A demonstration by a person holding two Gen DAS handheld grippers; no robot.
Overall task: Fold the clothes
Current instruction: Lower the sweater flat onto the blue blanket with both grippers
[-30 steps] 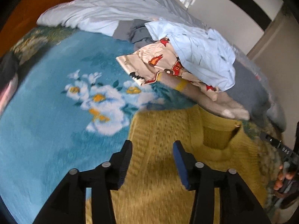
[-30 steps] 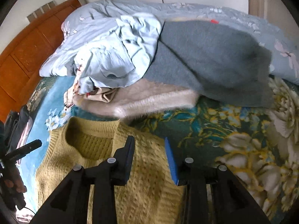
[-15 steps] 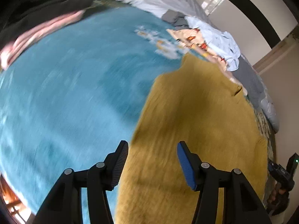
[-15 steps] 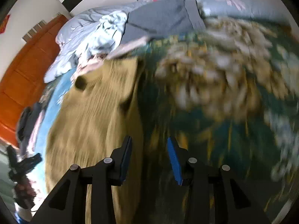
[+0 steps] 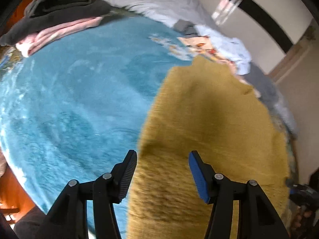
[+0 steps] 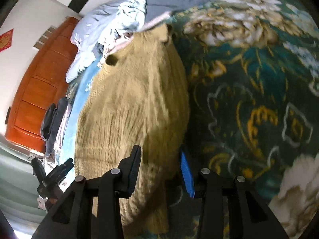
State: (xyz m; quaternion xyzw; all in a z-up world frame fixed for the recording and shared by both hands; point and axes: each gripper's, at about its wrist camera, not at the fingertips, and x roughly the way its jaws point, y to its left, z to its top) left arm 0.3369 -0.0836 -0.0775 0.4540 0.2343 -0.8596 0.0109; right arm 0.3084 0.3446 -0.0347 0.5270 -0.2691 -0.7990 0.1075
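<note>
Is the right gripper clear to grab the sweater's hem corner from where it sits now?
Probably yes. The right gripper is open, its jaws straddling the near edge of the yellow sweater, which lies flat on the floral blanket. Nothing lies on that corner; the clothes pile is at the far end.

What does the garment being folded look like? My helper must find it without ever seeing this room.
Look on the bed's blue floral blanket. The mustard knit sweater lies spread flat there, nearer than the heaped clothes pile, and is the only yellow, chunky-knit piece.
</note>
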